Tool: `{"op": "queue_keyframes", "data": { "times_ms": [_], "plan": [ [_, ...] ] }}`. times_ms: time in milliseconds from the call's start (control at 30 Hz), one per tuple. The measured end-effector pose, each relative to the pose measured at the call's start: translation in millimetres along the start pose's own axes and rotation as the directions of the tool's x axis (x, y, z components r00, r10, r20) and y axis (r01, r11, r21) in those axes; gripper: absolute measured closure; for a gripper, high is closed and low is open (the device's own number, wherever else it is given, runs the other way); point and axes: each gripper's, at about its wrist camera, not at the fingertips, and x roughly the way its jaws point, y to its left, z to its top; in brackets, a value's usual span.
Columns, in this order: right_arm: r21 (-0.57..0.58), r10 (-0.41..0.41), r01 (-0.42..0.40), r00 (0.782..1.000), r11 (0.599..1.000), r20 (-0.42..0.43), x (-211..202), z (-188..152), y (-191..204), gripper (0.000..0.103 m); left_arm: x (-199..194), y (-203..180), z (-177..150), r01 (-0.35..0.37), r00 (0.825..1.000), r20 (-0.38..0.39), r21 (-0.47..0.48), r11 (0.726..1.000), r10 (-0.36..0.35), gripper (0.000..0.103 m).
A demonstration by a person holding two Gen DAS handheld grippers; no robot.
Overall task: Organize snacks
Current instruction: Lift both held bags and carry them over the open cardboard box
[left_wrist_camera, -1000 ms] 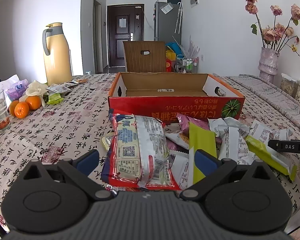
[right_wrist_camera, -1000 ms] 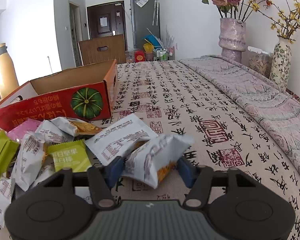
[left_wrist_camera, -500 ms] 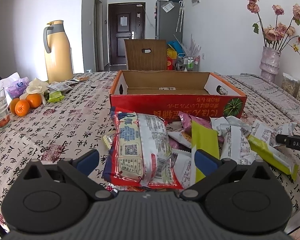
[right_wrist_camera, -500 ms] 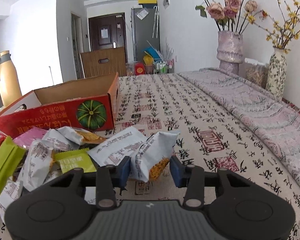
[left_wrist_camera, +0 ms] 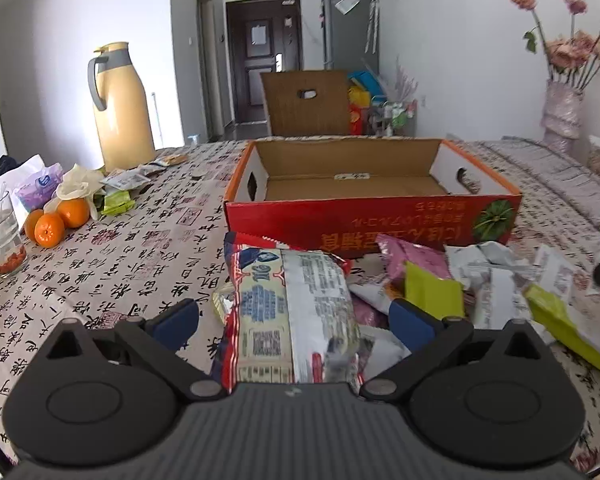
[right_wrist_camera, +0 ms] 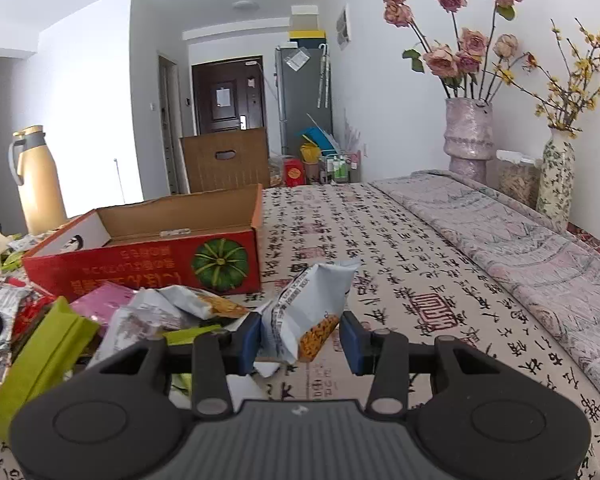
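The right gripper (right_wrist_camera: 300,338) is pinching a small white snack packet (right_wrist_camera: 308,312) between its blue pads (right_wrist_camera: 249,340), jaws clenched on it so the packet is standing tilted, its top corner leaning right, raised clear of the bench (right_wrist_camera: 400,264). Just left of it the snack pile is lying loose: a lime-green pouch (right_wrist_camera: 40,360), a pink packet (right_wrist_camera: 104,300) and several crumpled white packets (right_wrist_camera: 172,308).

The left gripper (left_wrist_camera: 294,320) is sitting with its jaws released and spread wide, one blue pad on each side of a large red-edged noodle pack (left_wrist_camera: 296,312) without touching it. The pack is lying flat on the bench, its near end running under the gripper body. To its right the rest of the pile is spreading out: a lime-green packet (left_wrist_camera: 432,292), a pink packet (left_wrist_camera: 412,254), white packets (left_wrist_camera: 496,280) and another long lime-green pouch (left_wrist_camera: 568,328).

Just behind the pile the red cardboard box (left_wrist_camera: 372,224) with a pumpkin picture is standing open; only a small label is showing on its floor. Farther left on the calligraphy-print cloth, tangerines (left_wrist_camera: 56,220), a glass (left_wrist_camera: 0,236) and a yellow thermos jug (left_wrist_camera: 120,112) are standing well apart from the snacks. A vase of dried roses (right_wrist_camera: 470,136) is standing at the far right.
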Motion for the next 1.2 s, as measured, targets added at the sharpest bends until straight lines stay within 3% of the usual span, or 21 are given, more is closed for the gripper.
{"op": "queue_keyframes", "data": {
  "times_ms": [200,300,367,567,833,1200],
  "plan": [
    [-0.007,0.025,-0.025,1.0,1.0,0.004,-1.7,0.0,8.7,0.061,15.2,-0.9,4.1,-0.016,0.999,-0.044,-0.014,1.0,0.016,0.006],
    [-0.01,0.036,-0.036,0.999,0.999,0.002,-1.0,-0.5,12.4,0.061,18.2,-2.3,3.0,-0.021,0.998,-0.057,-0.017,1.0,0.02,0.014],
    [-0.012,0.041,-0.041,0.999,0.999,-0.002,-0.4,-1.2,14.7,0.061,21.0,-1.9,2.3,-0.021,0.998,-0.067,-0.018,1.0,0.02,0.025],
    [-0.017,0.053,-0.053,0.999,0.998,-0.007,-2.6,-2.8,21.0,0.061,20.7,0.6,1.7,-0.02,0.998,-0.063,-0.03,0.999,0.018,0.038],
    [-0.025,0.062,-0.062,0.998,0.998,-0.001,-8.7,-1.6,26.1,0.061,13.3,6.2,3.2,-0.008,0.999,-0.046,-0.046,0.999,0.006,0.042],
    [-0.042,0.082,-0.081,0.996,0.996,0.027,-16.2,8.4,37.5,0.061,-11.9,12.8,22.7,0.014,0.999,0.041,-0.059,0.998,-0.011,0.042]
  ]
}}
